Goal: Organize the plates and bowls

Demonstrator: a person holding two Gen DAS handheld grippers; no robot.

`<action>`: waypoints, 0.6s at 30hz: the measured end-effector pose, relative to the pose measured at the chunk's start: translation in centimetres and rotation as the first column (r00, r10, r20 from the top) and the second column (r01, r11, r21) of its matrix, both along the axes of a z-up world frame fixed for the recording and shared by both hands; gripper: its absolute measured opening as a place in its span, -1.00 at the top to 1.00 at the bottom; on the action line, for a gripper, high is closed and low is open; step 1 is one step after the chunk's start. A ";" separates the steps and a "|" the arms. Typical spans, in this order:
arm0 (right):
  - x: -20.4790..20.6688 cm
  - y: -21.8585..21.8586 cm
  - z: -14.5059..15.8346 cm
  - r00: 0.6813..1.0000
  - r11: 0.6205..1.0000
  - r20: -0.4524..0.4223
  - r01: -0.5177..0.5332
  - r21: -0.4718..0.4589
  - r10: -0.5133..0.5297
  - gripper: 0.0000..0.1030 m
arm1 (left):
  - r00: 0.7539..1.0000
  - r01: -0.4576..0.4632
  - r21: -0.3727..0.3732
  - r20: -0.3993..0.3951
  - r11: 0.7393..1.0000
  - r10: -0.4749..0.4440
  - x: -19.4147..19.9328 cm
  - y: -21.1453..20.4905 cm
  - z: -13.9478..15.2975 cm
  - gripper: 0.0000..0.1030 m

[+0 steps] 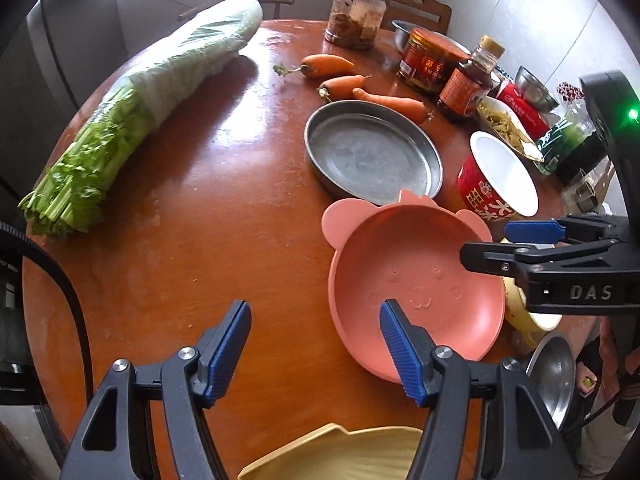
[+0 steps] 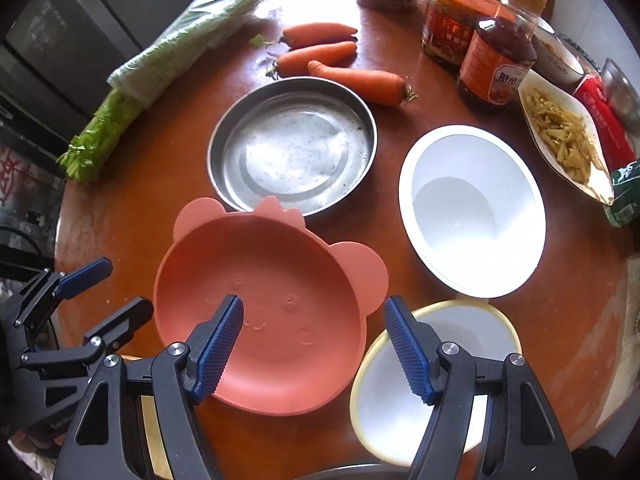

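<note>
A pink bear-shaped plate (image 2: 264, 304) (image 1: 412, 280) lies on the round brown table (image 1: 200, 200). Behind it is a round steel pan (image 2: 294, 148) (image 1: 372, 152). A white bowl with a red outside (image 2: 472, 208) (image 1: 500, 176) stands to the right. A cream-rimmed white bowl (image 2: 436, 380) sits at the near right. A yellow plate (image 1: 340, 456) lies under my left gripper. My left gripper (image 1: 316, 354) is open and empty, left of the pink plate. My right gripper (image 2: 314, 346) is open and empty, straddling the pink plate's right rim.
Three carrots (image 2: 320, 54), bagged celery (image 1: 132, 108), jars (image 2: 452, 20), a sauce bottle (image 2: 500, 52) and a dish of pickles (image 2: 568, 140) crowd the table's far and right side. A steel bowl (image 1: 554, 376) sits near the right front edge.
</note>
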State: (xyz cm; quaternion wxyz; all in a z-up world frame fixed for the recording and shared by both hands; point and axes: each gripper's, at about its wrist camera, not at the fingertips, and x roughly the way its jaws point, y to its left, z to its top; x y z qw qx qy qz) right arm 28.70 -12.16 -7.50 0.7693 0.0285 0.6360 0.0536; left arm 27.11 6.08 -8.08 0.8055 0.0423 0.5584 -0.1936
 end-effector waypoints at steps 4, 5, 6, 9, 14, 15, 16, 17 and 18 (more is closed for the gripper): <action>1.1 0.7 -0.8 0.999 0.999 -0.029 -0.033 -0.039 0.032 -0.45 | 1.000 0.025 0.021 -0.002 0.999 -0.025 0.4 -0.9 -0.4 -0.29; 1.3 0.9 -0.9 0.999 0.998 -0.028 -0.042 -0.051 0.040 -0.45 | 1.000 0.030 0.031 -0.005 0.999 -0.030 0.5 -1.1 -0.6 -0.29; 1.6 1.0 -1.0 0.998 0.997 -0.029 -0.049 -0.068 0.047 -0.45 | 0.999 0.036 0.039 -0.011 0.999 -0.036 0.7 -1.3 -0.8 -0.29; 2.2 1.1 -1.7 0.997 0.994 -0.050 -0.055 -0.095 0.050 -0.45 | 0.998 0.050 0.046 -0.030 0.998 -0.049 0.8 -1.9 -1.5 -0.29; 2.9 1.1 -2.7 0.996 0.993 -0.067 -0.069 -0.096 0.063 -0.45 | 0.997 0.064 0.061 -0.047 0.996 -0.061 0.9 -2.8 -2.6 -0.16; 3.0 1.1 -2.7 0.995 0.992 -0.067 -0.074 -0.098 0.068 -0.45 | 0.997 0.065 0.061 -0.050 0.996 -0.062 0.9 -2.9 -2.7 -0.10; 3.1 1.1 -2.7 0.995 0.992 -0.065 -0.079 -0.097 0.073 -0.45 | 0.997 0.066 0.059 -0.053 0.996 -0.063 0.9 -2.9 -2.9 -0.09; 3.0 1.2 -2.7 0.995 0.992 -0.062 -0.078 -0.096 0.072 -0.43 | 0.996 0.068 0.055 -0.054 0.996 -0.065 0.9 -3.0 -3.0 -0.06; 2.9 1.3 -2.6 0.996 0.993 -0.061 -0.077 -0.095 0.071 -0.42 | 0.996 0.071 0.050 -0.058 0.996 -0.068 0.9 -3.0 -3.1 -0.02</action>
